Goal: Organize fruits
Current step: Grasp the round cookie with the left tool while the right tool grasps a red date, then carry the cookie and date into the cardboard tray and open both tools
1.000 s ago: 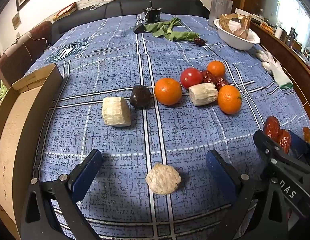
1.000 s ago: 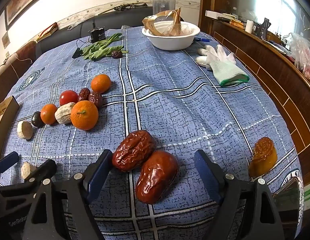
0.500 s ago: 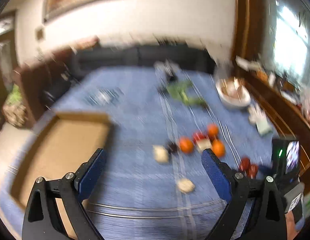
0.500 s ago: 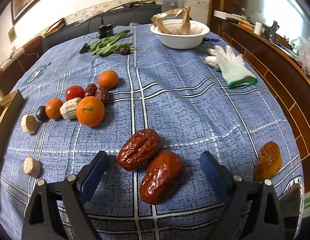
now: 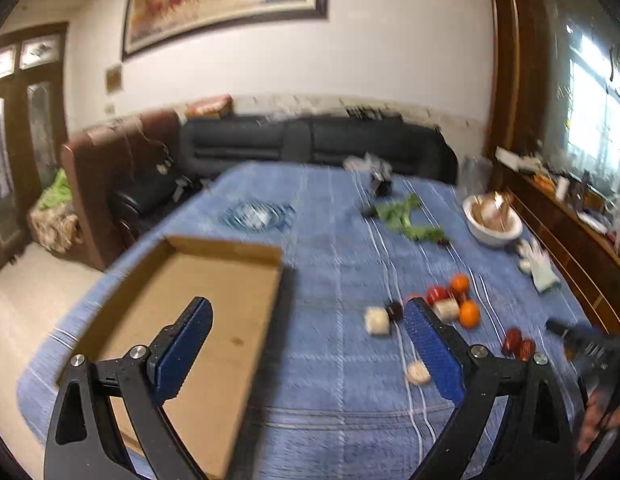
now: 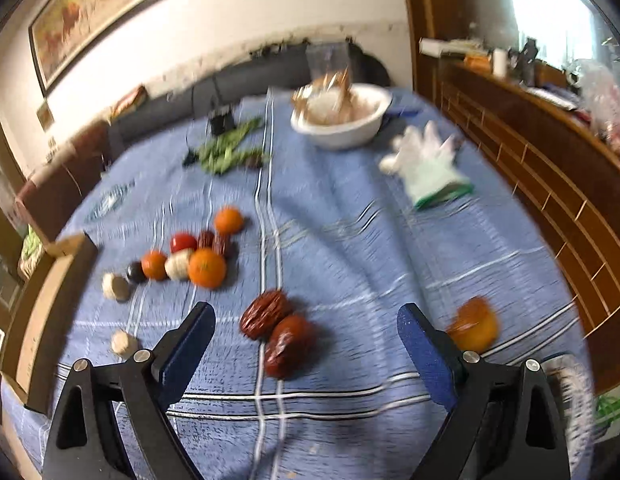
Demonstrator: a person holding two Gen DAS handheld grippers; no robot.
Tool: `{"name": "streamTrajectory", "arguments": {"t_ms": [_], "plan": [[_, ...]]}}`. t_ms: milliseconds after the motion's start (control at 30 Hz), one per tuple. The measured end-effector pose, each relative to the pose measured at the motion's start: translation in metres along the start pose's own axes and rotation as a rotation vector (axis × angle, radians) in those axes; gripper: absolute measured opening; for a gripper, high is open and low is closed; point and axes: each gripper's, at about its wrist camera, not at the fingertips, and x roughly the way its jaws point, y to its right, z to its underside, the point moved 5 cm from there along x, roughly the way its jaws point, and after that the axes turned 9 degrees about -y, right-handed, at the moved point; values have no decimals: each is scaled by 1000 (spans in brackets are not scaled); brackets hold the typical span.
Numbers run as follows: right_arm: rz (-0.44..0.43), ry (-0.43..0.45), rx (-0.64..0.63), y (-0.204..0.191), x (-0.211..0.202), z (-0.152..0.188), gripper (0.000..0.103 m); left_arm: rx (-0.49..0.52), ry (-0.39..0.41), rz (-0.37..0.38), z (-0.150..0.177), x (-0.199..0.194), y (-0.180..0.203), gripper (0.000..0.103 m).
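— None of the fruit looks sorted yet: the cardboard box (image 5: 197, 280) at the left edge of the blue checked cloth (image 6: 330, 240) shows a bare floor, as far as the left wrist view reaches

— And where is the fruit?

— All loose on the cloth. Three oranges (image 6: 207, 268), a tomato (image 6: 183, 242), a dark round fruit (image 6: 135, 272) and some pale chunks (image 6: 115, 287) bunch together near the box; two big red dates (image 6: 277, 330) lie just ahead of the right gripper (image 6: 305, 346), and an orange-brown piece (image 6: 472, 330) sits off to its right

— Any other container?

— White bowl (image 6: 342, 120) at the far end, holding crumpled wrappers, too blurred to name

— The tongs?

— Both spread wide and empty; the left gripper (image 5: 305, 344) hangs partly over the box, with its jaws having just narrowed slightly, nothing between them
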Motion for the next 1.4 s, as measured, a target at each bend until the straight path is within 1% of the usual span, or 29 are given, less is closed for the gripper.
{"name": "streamTrajectory", "arguments": {"t_ms": [33, 67, 100, 133, 167, 200, 233, 300, 333, 400, 467, 500, 533, 600, 800, 1000, 1100, 1167, 1200, 1233, 1300, 1400], "plan": [[-1, 0, -1, 2, -3, -2, 94, 6, -24, 25, 5, 8, 6, 96], [-5, -2, -5, 3, -5, -2, 91, 13, -31, 40, 11, 10, 10, 96], [-11, -4, -8, 3, -6, -2, 73, 25, -47, 68, 15, 15, 17, 96], [-17, -20, -8, 3, -4, -1, 52, 35, -60, 85, 19, 18, 22, 96], [-35, -49, -1, 3, 2, 0, 47, 41, -70, 93, 20, 21, 24, 96], [-52, -67, 1, 0, 8, -2, 45, 46, -89, 108, 24, 26, 28, 96], [-77, -87, 3, 0, 14, -1, 45, 48, -101, 119, 25, 29, 31, 96], [-89, -110, -11, -7, 25, 2, 45, 52, -125, 146, 29, 35, 36, 96], [-95, -115, -23, -11, 28, 2, 45, 54, -132, 151, 31, 38, 37, 93], [-109, -138, -60, -23, 38, 2, 45, 66, -155, 165, 34, 45, 41, 84], [-103, -153, -98, -32, 47, 1, 45, 76, -199, 189, 38, 55, 45, 69], [-88, -153, -122, -35, 51, 0, 45, 74, -221, 205, 40, 61, 47, 67], [-75, -157, -140, -37, 54, 0, 45, 69, -244, 220, 43, 67, 50, 66], [-66, -177, -178, -42, 63, -1, 45, 67, -266, 240, 46, 75, 53, 66], [-14, -199, -294, -51, 78, -1, 47, 123, -319, 267, 50, 95, 77, 66], [-28, -219, -289, -45, 83, 1, 46, 187, -366, 270, 58, 112, 98, 66], [-41, -215, -277, -42, 83, 0, 45, 187, -387, 275, 62, 118, 101, 64], [-44, -211, -271, -42, 83, -1, 44, 177, -394, 277, 63, 120, 100, 43], [-45, -209, -269, -42, 83, -1, 40, 177, -386, 263, 63, 120, 98, 35], [-49, -210, -265, -42, 83, -1, 40, 175, -390, 269, 63, 121, 98, 27], [-60, -212, -257, -43, 82, 0, 39, 150, -398, 286, 62, 120, 94, 27], [-63, -204, -259, -46, 77, 1, 39, 129, -389, 290, 61, 115, 89, 27]]}}
